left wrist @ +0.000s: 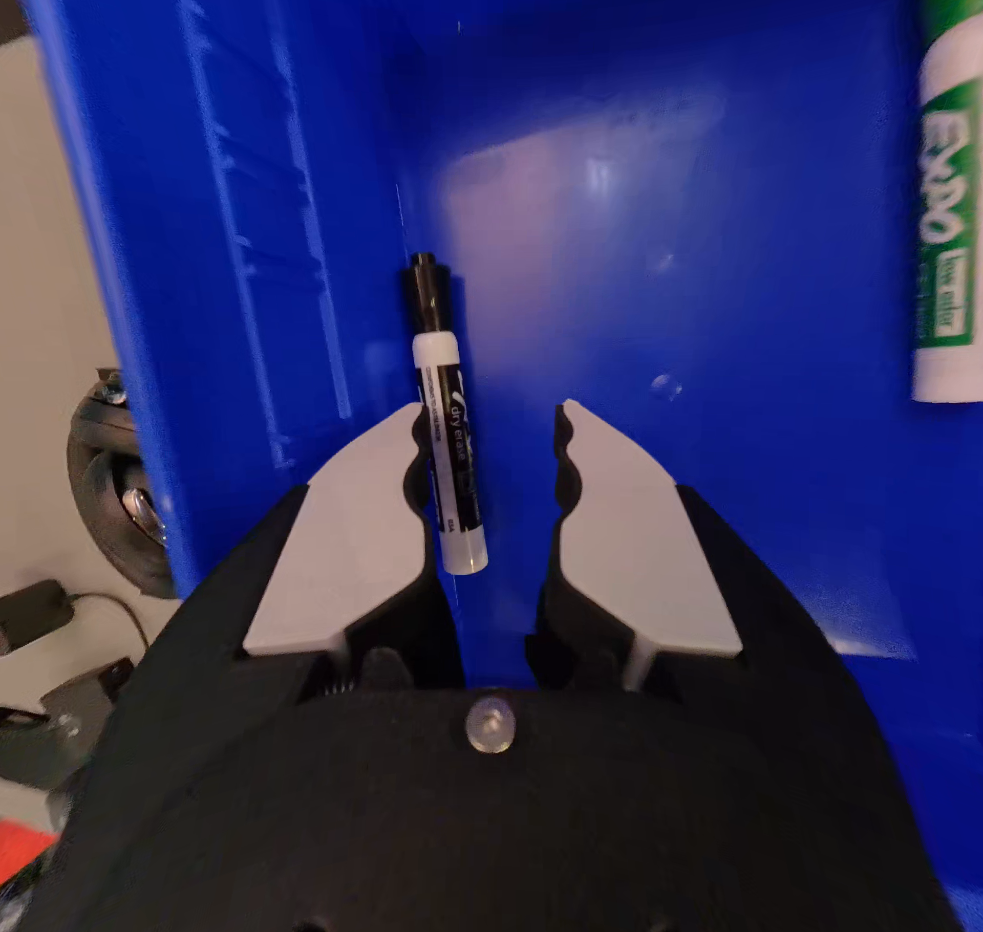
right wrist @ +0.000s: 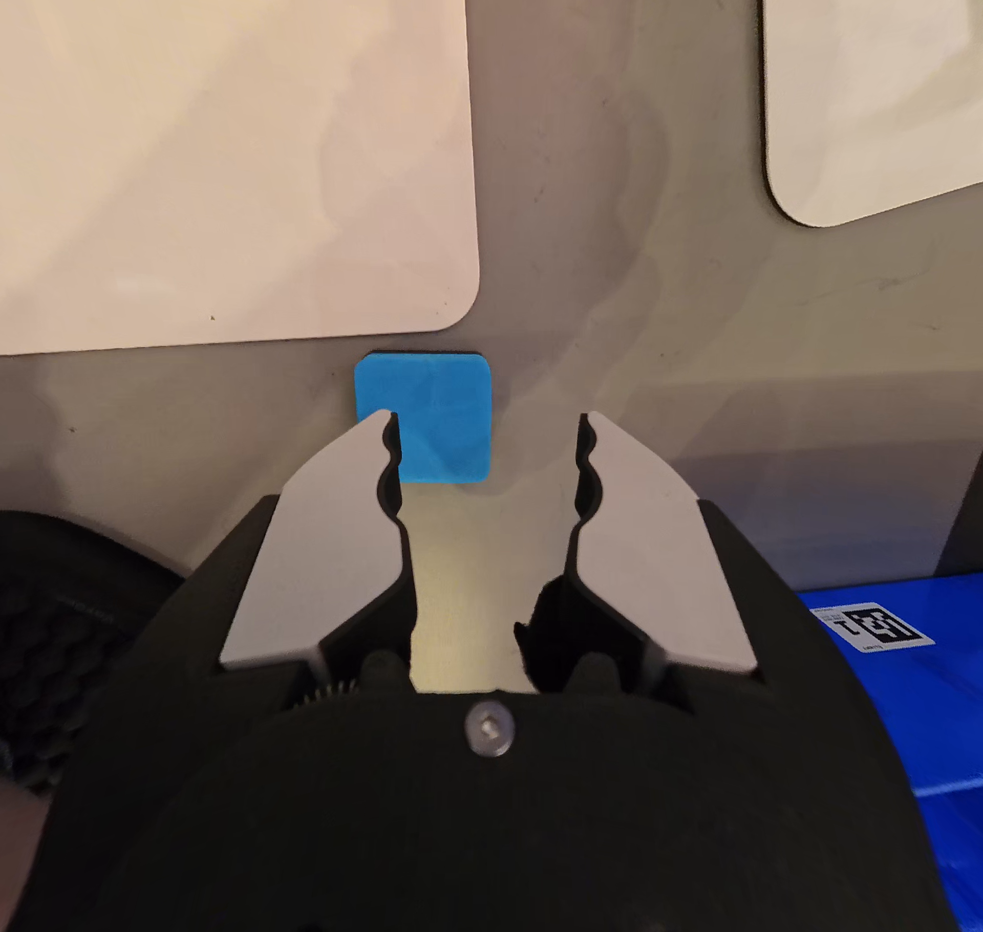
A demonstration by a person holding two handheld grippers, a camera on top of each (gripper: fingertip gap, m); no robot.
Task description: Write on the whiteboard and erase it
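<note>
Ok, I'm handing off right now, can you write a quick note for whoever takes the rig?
Left gripper: open over the blue bin; black marker lies on the bin floor by the left finger, not gripped. Green marker at the bin's right edge.
Right gripper: open, empty, above the table; blue eraser lies just ahead, below the whiteboard.
Done: board looks blank, marker in the bin.
Left: likely putting the eraser away; confirm.

Looks like an office or lab bench: grey table (right wrist: 638, 215) with whiteboards (right wrist: 213, 135), blue storage bin (left wrist: 585, 162) holding dry-erase markers (left wrist: 444, 428), cables on floor.
</note>
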